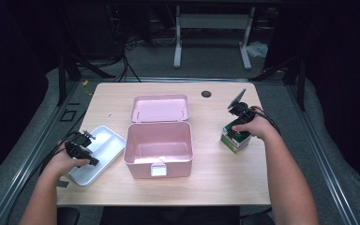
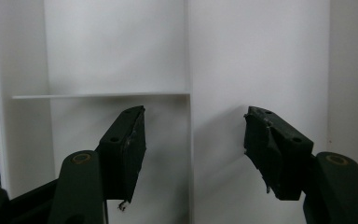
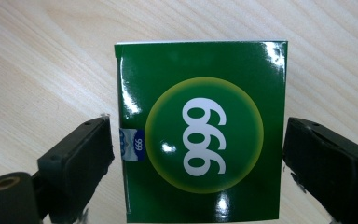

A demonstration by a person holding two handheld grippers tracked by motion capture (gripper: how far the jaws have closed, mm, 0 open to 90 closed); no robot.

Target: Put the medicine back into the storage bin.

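The pink box stands open at the middle of the table, its lid thrown back flat behind it, and everything else is placed from it. To the right of the pink box, well apart from it, sits the green carton; in the high view most of the carton is covered by the person's right hand and the right gripper over it, so only its lower white and green sides show. The right gripper view makes it plainer: the right gripper has its jaws spread to either side of the green carton, the left jaw at or just beside the carton's edge and the right jaw just clear of it, not squeezing; the carton's lower edge is cut off by the frame. To the left of the pink box, just beside its front corner, lies the white tray, and the left gripper hangs over it, partly masked by the hand. In the left gripper view the left gripper is spread wide over the white tray, straddling a thin divider wall; whether the tips touch the tray floor cannot be told
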